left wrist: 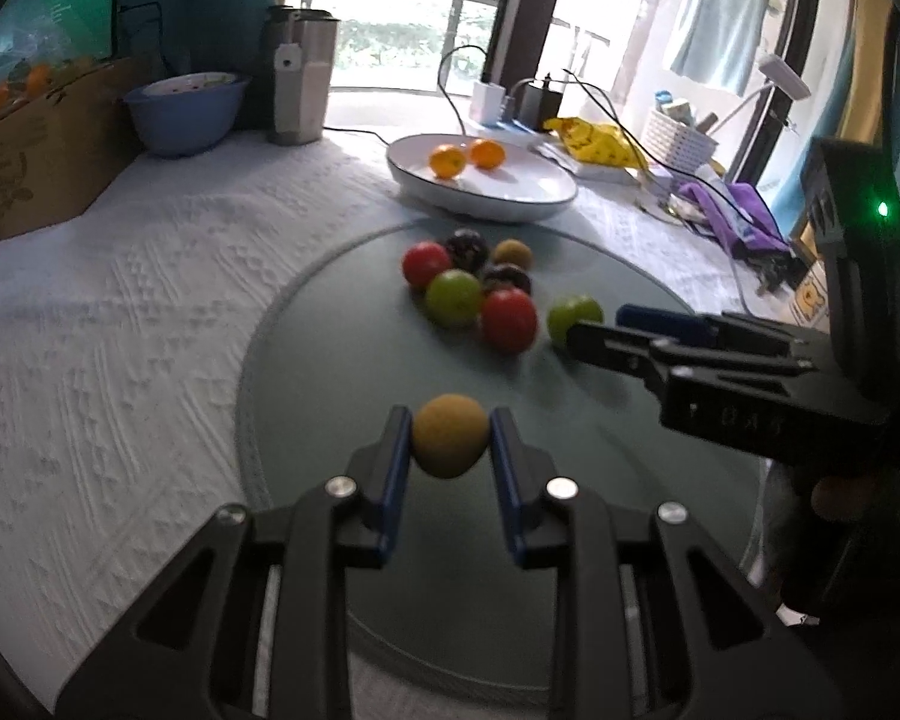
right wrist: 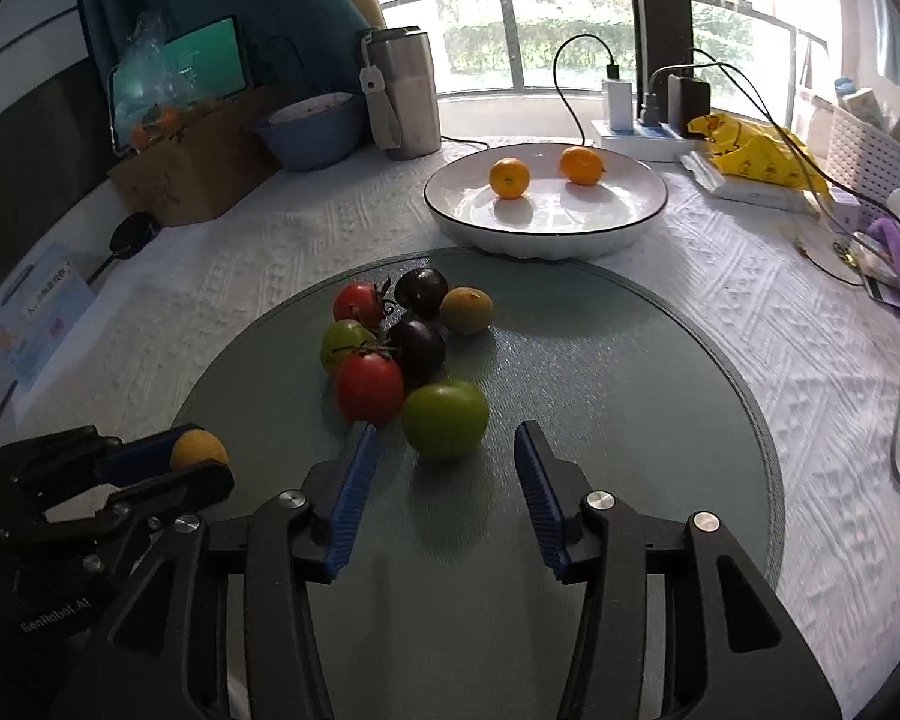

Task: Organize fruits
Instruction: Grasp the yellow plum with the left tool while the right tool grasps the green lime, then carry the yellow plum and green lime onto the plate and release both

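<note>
Left wrist view, yellow fruit [left wrist: 450, 443] between tool [left wrist: 450, 450] pads

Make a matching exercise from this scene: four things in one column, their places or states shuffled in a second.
1. yellow-brown fruit
2. two oranges
3. loose green tomato
4. blue bowl

a. on the white plate
b. beside the steel tumbler
c. clamped in the left hand-held gripper
d. ahead of the open right hand-held gripper

Pairs: 1-c, 2-a, 3-d, 4-b
</note>
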